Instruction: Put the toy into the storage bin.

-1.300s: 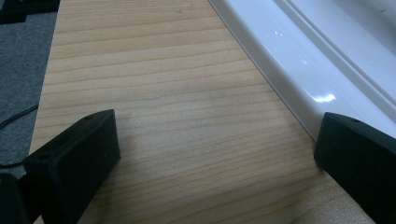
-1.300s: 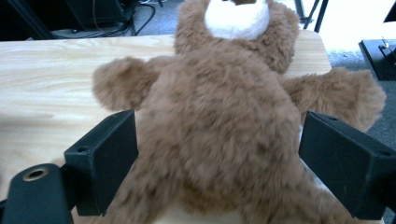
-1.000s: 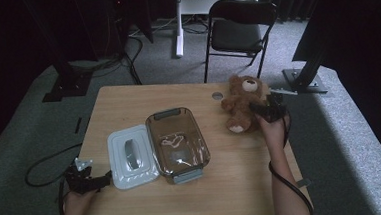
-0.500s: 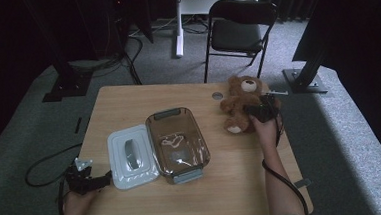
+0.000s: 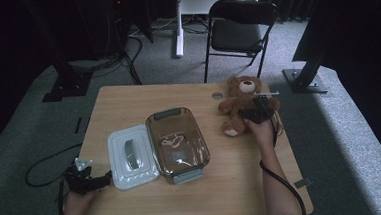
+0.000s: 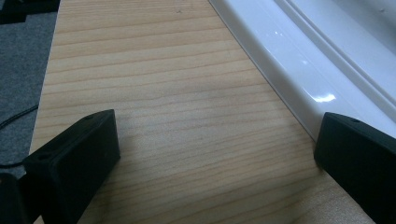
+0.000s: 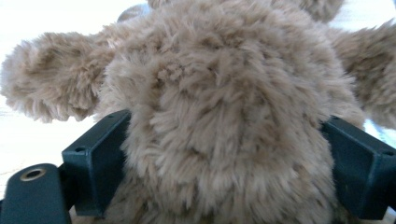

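On the table, right side: right claw (image 5: 255,112) is set around the brown teddy bear (image 5: 239,103), one jaw on each flank of its furry body (image 7: 233,126), fur pressed against both jaws in the right gripper view.
Right claw state: closed in on the bear's body, jaws still fairly far apart because of the plush bulk.
Left claw: left claw (image 5: 99,181) rests at the near left edge of the table (image 5: 128,101), jaws spread wide over bare wood, holding nothing; one jaw lies just beside the rim of the white lid (image 6: 299,70).
Change from a second ago: the right claw has come in from beside the bear's far flank onto its body; the left claw stays where it was.
Containers: clear brownish dish (image 5: 178,143) sits mid-table with a small whitish item inside that I cannot make out; the white lid (image 5: 131,156) lies flat, touching its left side.
Beyond the table: black folding chair (image 5: 241,26) on the carpet.
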A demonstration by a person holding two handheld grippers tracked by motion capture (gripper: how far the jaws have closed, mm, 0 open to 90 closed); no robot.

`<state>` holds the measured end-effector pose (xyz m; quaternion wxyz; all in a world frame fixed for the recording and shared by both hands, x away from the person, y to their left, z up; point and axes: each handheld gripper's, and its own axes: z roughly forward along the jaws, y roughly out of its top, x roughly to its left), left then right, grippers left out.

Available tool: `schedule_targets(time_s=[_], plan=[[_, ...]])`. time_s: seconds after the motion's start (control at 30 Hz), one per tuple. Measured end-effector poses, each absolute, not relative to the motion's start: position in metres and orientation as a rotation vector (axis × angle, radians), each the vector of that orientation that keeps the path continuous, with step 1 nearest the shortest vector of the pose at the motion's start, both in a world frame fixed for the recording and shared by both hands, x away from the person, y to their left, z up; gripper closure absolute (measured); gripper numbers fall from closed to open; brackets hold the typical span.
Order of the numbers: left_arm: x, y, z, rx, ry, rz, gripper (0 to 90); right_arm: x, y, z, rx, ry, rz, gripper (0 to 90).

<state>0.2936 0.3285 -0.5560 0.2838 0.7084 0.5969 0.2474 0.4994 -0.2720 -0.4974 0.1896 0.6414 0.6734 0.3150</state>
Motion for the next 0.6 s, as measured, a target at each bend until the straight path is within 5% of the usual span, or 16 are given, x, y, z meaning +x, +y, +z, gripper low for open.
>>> schedule_targets(time_s=[0.13,0.4,0.6], plan=[[0.294,0.328,-0.556,1.896,1.597,0.662,0.8,0.5,-0.273,-0.5,1.793,1.917,0.89,14.2],[0.294,0.328,-0.556,1.896,1.597,0.662,0.8,0.489,-0.274,-0.493,1.759,1.86,0.924,58.8],[0.294,0.329,-0.556,1.897,1.596,0.662,0.8,0.474,-0.276,-0.48,1.729,1.815,0.968,63.3]])
